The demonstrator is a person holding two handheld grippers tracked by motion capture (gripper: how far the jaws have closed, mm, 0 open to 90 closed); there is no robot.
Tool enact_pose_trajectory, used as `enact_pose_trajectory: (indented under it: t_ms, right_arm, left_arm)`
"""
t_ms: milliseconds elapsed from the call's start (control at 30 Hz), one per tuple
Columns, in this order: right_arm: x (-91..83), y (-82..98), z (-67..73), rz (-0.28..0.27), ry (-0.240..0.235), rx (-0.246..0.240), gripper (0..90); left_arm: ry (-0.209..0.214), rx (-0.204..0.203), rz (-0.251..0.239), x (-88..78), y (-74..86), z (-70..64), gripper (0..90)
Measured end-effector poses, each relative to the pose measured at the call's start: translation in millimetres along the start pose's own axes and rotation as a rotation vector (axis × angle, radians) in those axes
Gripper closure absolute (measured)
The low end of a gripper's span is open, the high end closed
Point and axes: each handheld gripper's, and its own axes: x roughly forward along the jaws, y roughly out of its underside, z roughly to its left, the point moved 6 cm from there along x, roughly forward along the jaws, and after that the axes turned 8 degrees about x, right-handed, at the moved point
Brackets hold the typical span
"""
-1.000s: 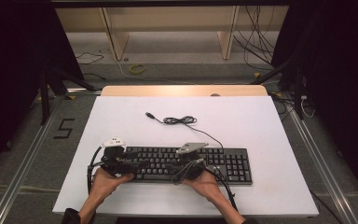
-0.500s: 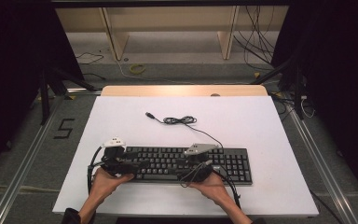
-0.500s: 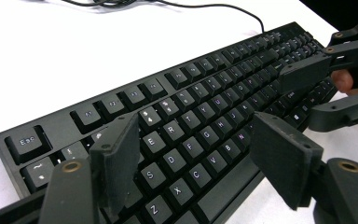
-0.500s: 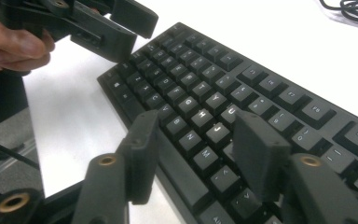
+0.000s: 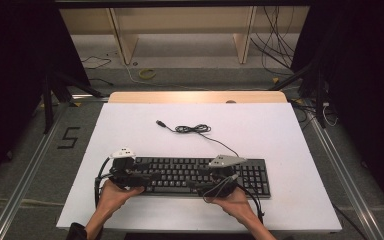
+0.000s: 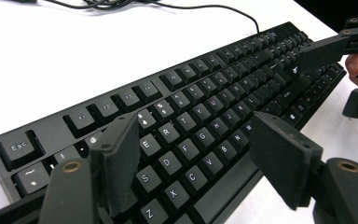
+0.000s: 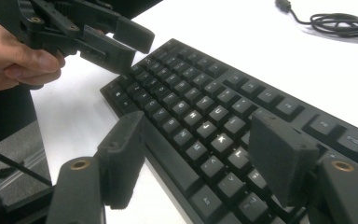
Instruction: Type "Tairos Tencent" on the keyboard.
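Observation:
A black keyboard lies along the near part of the white table. Its black cable is coiled loosely behind it, plug end free. My left gripper hovers over the keyboard's left end, jaws open above the letter keys. My right gripper is held over the right half, jaws open above the keys. The two grippers point toward each other. In the left gripper view the right gripper appears at the top right. The right gripper view has the left gripper at the top left, with the hand holding it.
A wooden strip runs along the table's far edge. Beyond it stand a wooden shelf frame and loose cables on the floor. A "5" is marked on the floor at left. Metal rails flank the table.
My right gripper has slid rightward along the keyboard. The left gripper has stayed at the left end. Both remain open.

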Motion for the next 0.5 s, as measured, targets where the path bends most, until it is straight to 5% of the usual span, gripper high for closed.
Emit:
enact_pose_trajectory:
  t_ms: [233,500]
  right_arm:
    - [-8.2,2.5,-4.0,-0.02,0.01,0.009,35.7]
    - [-14.1,7.0,-7.5,-0.029,0.02,0.018,34.2]
  left_arm:
    - [0.009,0.005,0.007,4.6,0.3,-1.2,34.5]
    - [0.02,0.036,0.02,12.9,-3.9,-2.1,46.2]
